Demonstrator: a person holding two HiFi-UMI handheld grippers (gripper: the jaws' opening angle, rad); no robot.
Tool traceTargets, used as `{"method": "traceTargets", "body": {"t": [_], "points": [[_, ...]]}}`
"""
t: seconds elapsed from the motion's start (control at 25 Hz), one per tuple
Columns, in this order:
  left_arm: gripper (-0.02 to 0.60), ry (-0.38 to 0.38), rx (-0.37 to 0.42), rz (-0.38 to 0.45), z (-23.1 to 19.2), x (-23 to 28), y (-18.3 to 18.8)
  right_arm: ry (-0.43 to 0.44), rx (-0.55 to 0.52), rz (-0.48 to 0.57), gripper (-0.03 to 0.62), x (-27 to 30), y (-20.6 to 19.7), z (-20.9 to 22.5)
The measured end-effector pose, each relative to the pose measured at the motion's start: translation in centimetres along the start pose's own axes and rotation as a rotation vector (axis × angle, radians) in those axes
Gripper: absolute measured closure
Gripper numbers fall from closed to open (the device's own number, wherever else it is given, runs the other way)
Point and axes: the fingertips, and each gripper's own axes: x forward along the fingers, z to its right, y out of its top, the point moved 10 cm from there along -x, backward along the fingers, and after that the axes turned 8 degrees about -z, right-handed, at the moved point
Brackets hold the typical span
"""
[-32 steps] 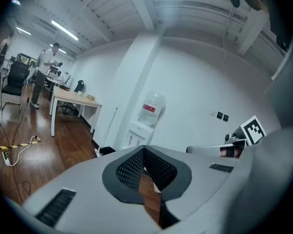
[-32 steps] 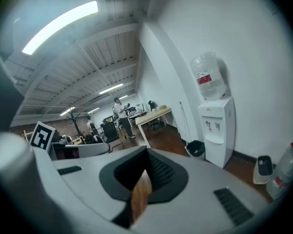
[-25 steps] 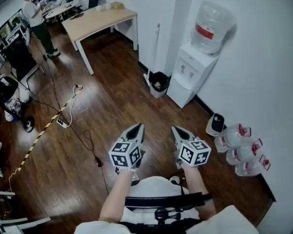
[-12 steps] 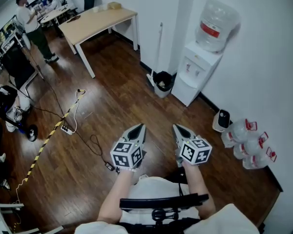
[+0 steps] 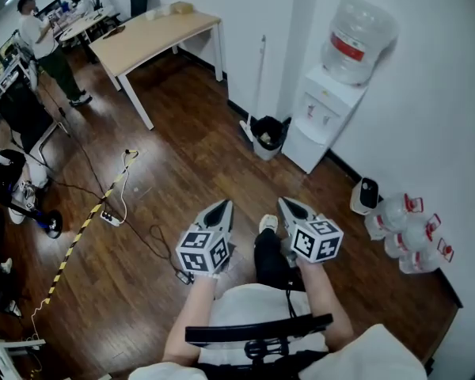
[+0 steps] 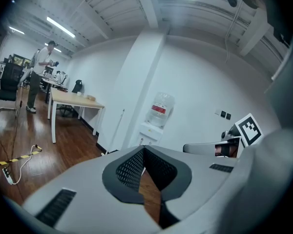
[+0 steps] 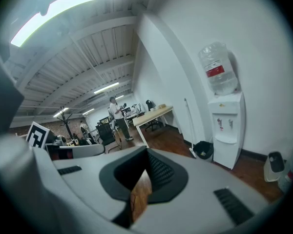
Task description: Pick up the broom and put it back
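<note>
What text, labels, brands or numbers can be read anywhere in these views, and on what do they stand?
No text can be read.
Red label on the water bottle atop the dispenser: print too blurred.
Red labels on the spare bottles by the wall: too small.
Cubes on the left gripper and right gripper: black-and-white square patterns only, no words.

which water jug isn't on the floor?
The big jug seated on the white water dispenser; the other jugs lie clustered on the floor by the wall.
</note>
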Motion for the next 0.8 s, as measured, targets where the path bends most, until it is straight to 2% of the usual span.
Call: {"method": "traceTargets", "body": {"t": [0.24,0.6,0.8], "points": [[0.588,0.058,-0.01,0.002,-4.1,5.9,4.3,0.049,-0.001,-0.011,0.585,7.5,5.4,4.2],[0.588,0.125,-0.029,-0.005,-8.9,18.4,14.6,0.111,0.028,-0.043,0.585,19.1,16.8,12.8],[0.588,0.133,-0.004,-0.025,-10.0,25.2,19.2,0.129,0.042,-0.023,0.585,23.1,22.0,17.5]]}}
